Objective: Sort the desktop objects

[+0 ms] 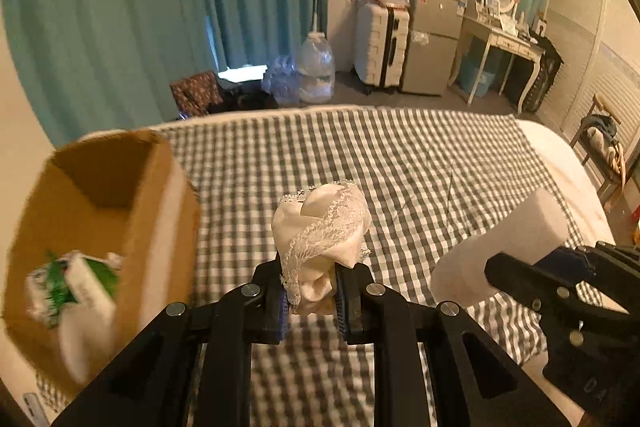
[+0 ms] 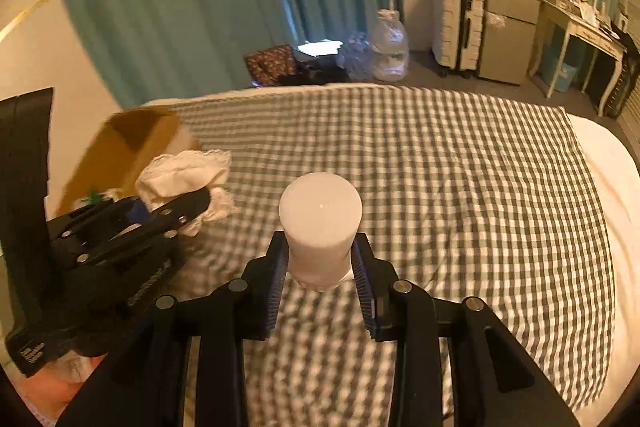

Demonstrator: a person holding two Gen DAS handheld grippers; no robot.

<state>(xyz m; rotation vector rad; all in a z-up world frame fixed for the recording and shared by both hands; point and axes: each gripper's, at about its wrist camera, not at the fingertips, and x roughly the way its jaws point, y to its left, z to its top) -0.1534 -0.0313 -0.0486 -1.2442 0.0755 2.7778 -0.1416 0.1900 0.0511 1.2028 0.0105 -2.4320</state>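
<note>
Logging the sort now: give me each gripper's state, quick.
Left gripper: shut on the cream lace-trimmed cloth.
Right gripper: shut on the white cylinder.

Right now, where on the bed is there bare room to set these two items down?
The checked blanket lies bare from its middle to the far and right edges. It is crowded only at the left, where the cardboard box stands with a green-and-white packet inside.

black claw arms, blue ribbed pads, silver rivets.
</note>
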